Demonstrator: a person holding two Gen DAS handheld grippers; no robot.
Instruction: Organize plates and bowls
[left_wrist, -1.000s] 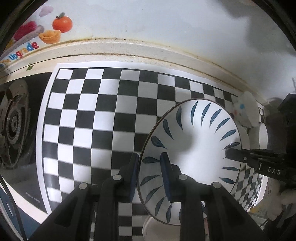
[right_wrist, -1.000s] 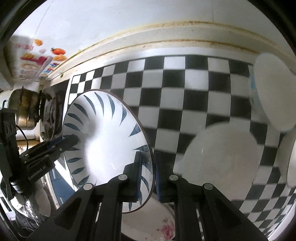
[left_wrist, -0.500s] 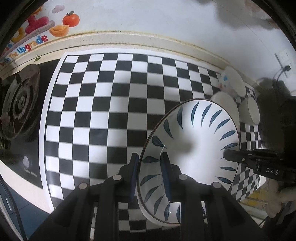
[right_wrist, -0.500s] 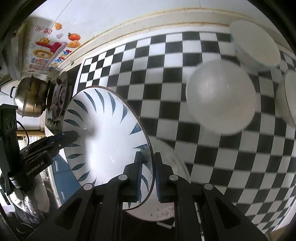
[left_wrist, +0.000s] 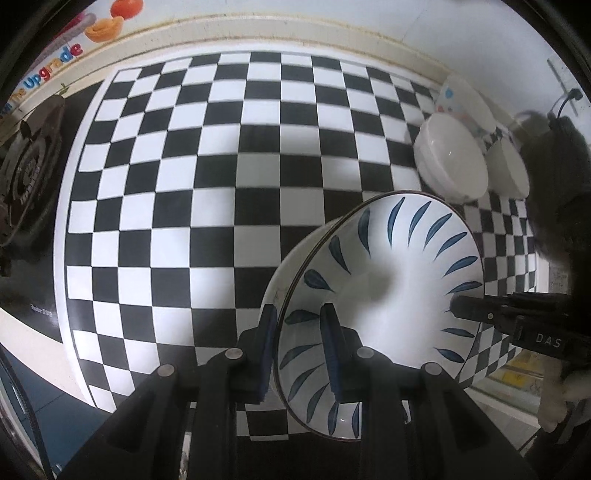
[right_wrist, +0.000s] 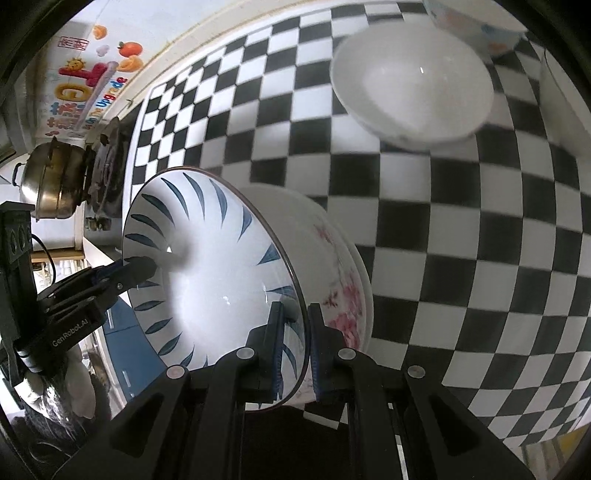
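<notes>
Two grippers grip one wide white bowl with dark blue leaf strokes (left_wrist: 388, 291) by opposite sides of its rim: the left gripper (left_wrist: 299, 343) has its jaws nearly closed on the near edge, one blue pad inside and one outside, and the right gripper (right_wrist: 295, 343) pinches the rim the same way. The bowl is held tilted above a black-and-white checkered mat (left_wrist: 207, 177).

Only the right wrist view shows the white bowl with pink flower print (right_wrist: 332, 273) directly behind the leaf bowl (whether they touch cannot be told), and a steel pot (right_wrist: 51, 188) on the stove at far left. The left wrist view shows a plain white bowl (left_wrist: 450, 162) near the mat's far right corner, with two more bowls crowded just beside it.

Most of the mat's left and middle squares lie bare, up to the cream wall ledge (left_wrist: 295, 35).
</notes>
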